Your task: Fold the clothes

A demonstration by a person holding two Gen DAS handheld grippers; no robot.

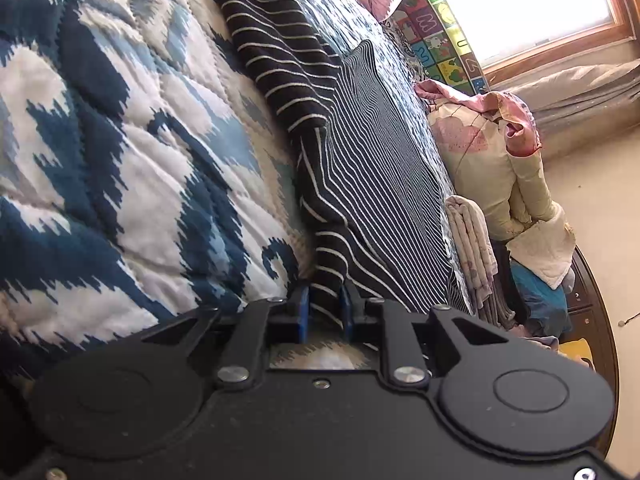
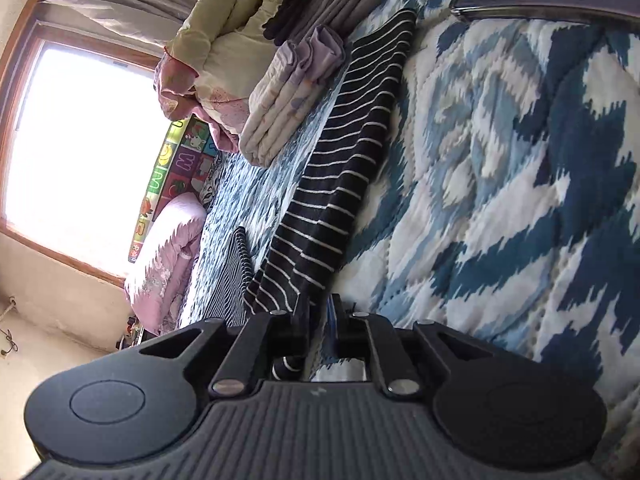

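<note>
A black garment with thin white stripes point(image 1: 276, 60) lies stretched in a long band across the blue-and-white quilt point(image 1: 120, 160). My left gripper point(image 1: 325, 312) is shut on one end of it, and the cloth runs up between the blue pads point(image 1: 304, 314). The same garment point(image 2: 352, 128) shows in the right wrist view. There my right gripper point(image 2: 319, 320) is shut on its near end, jaws almost together, with a bit of striped cloth below the left finger. A folded, finer-striped dark piece point(image 1: 384, 200) point(image 2: 232, 280) lies beside the band.
The quilt point(image 2: 500, 160) covers the bed. A stack of folded pale clothes point(image 2: 288, 96) and darker folded items point(image 2: 320, 0) sit at the far end. Cream and pink bedding point(image 1: 492, 152), a pink cushion point(image 2: 168, 252), an alphabet mat point(image 2: 168, 168) and a bright window point(image 2: 80, 140) line the edge.
</note>
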